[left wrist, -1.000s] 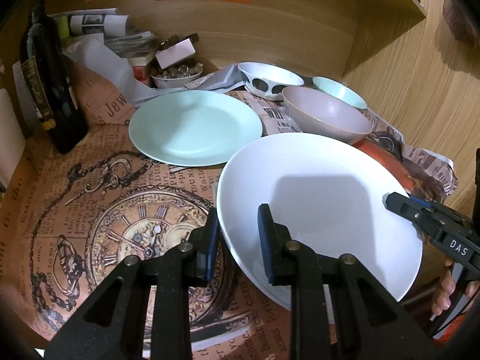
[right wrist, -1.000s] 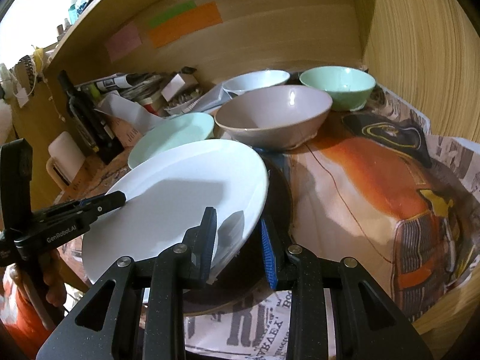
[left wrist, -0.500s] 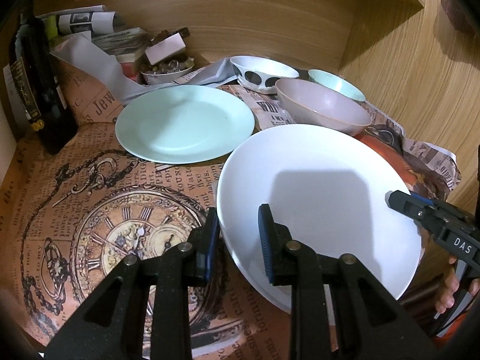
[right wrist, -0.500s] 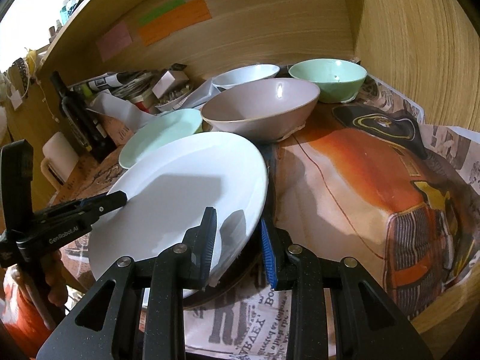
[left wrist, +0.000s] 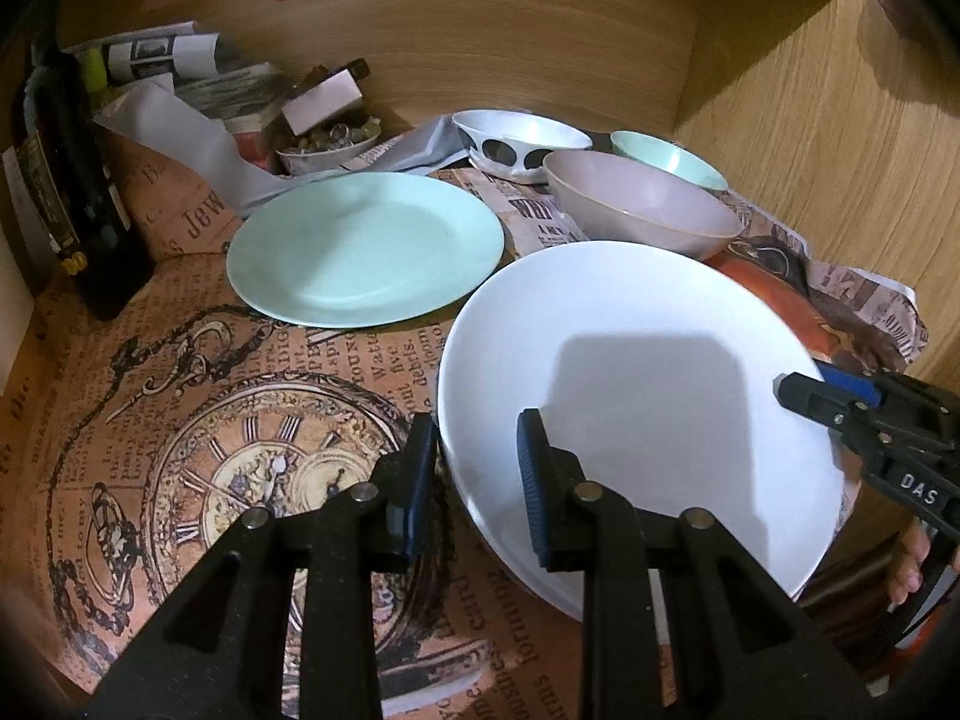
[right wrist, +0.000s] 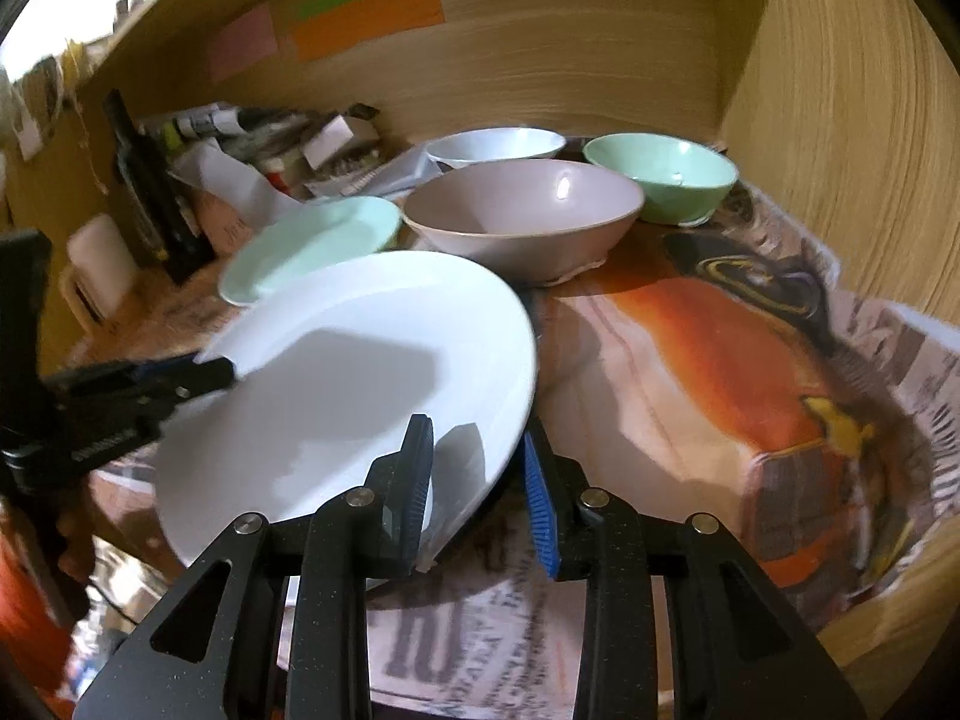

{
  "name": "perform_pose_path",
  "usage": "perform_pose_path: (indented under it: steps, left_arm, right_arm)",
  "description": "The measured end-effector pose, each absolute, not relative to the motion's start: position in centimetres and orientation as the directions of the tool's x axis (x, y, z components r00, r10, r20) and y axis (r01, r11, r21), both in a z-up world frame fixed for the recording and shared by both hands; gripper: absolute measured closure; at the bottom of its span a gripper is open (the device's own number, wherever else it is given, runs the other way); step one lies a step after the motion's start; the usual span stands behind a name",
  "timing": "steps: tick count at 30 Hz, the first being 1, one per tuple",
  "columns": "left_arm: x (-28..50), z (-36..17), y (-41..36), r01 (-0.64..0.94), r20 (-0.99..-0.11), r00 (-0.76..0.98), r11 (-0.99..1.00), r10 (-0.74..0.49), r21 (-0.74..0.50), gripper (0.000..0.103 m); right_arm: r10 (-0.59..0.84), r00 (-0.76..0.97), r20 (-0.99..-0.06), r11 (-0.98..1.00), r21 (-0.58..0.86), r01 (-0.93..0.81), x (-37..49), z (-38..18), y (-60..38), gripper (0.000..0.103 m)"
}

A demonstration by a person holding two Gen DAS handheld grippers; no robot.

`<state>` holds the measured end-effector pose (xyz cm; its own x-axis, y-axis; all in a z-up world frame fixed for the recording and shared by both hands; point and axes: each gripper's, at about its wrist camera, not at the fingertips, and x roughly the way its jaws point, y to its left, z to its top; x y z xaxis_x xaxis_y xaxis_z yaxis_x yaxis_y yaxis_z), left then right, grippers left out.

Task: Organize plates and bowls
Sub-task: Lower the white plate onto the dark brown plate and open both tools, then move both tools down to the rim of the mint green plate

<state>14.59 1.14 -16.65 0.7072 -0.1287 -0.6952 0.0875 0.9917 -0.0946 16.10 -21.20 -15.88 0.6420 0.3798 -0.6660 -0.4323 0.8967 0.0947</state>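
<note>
Left gripper [left wrist: 477, 468] and right gripper [right wrist: 477, 468] both clamped on white plate [left wrist: 630, 372] rim at lower frame; right jaws just easing wider.

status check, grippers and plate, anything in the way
Left gripper and right gripper both clamp the large white plate by its rim. Mint plate and pink bowl just beyond.

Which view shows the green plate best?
The left wrist view: the green plate lies whole and unobstructed on the printed paper. The right wrist view shows only part of it, blurred, behind the white plate.
</note>
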Motion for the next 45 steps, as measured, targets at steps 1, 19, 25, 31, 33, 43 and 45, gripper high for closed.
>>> perform_pose_path:
  steps: [1, 19, 25, 31, 33, 43, 45]
  left_arm:
    - [14.6, -16.6, 1.1, 0.09, -0.692, 0.71, 0.992, -0.13, -0.094, 0.075]
    - [13.0, -12.8, 3.6, 0.055, -0.607, 0.789, 0.995, -0.096, -0.086, 0.051]
    - [12.6, -10.3, 5.4, 0.0, -0.548, 0.836, 0.998, -0.037, -0.067, 0.026]
    - [12.4, -8.3, 8.0, -0.078, -0.488, 0.872, 0.994, 0.031, -0.077, 0.005]
    - [12.8, -7.8, 8.8, -0.105, -0.479, 0.876, 0.993, 0.065, -0.057, 0.005]
    - [16.2, -7.7, 12.6, -0.166, -0.517, 0.848, 0.985, 0.115, -0.054, 0.005]
    - [17.2, -8.1, 13.3, -0.166, -0.537, 0.837, 0.984, 0.105, -0.067, 0.005]
  right_arm:
    - [0.369, 0.64, -0.673, 0.9, 0.088, -0.427, 16.2, -16.1, -21.3, 0.075]
    - [0.411, 0.709, -0.573, 0.889, 0.079, -0.451, 15.7, -12.4, -20.4, 0.057]
    - [0.462, 0.722, -0.515, 0.864, 0.079, -0.497, 15.6, -10.7, -18.4, 0.044]
    - [0.512, 0.72, -0.469, 0.834, 0.073, -0.546, 16.1, -9.5, -16.1, 0.028]
    - [0.527, 0.713, -0.461, 0.823, 0.068, -0.564, 16.5, -9.1, -15.4, 0.027]
    - [0.546, 0.691, -0.474, 0.776, -0.024, -0.63, 18.9, -8.3, -10.5, 0.026]
    - [0.541, 0.683, -0.49, 0.769, -0.041, -0.638, 19.8, -8.4, -9.4, 0.026]
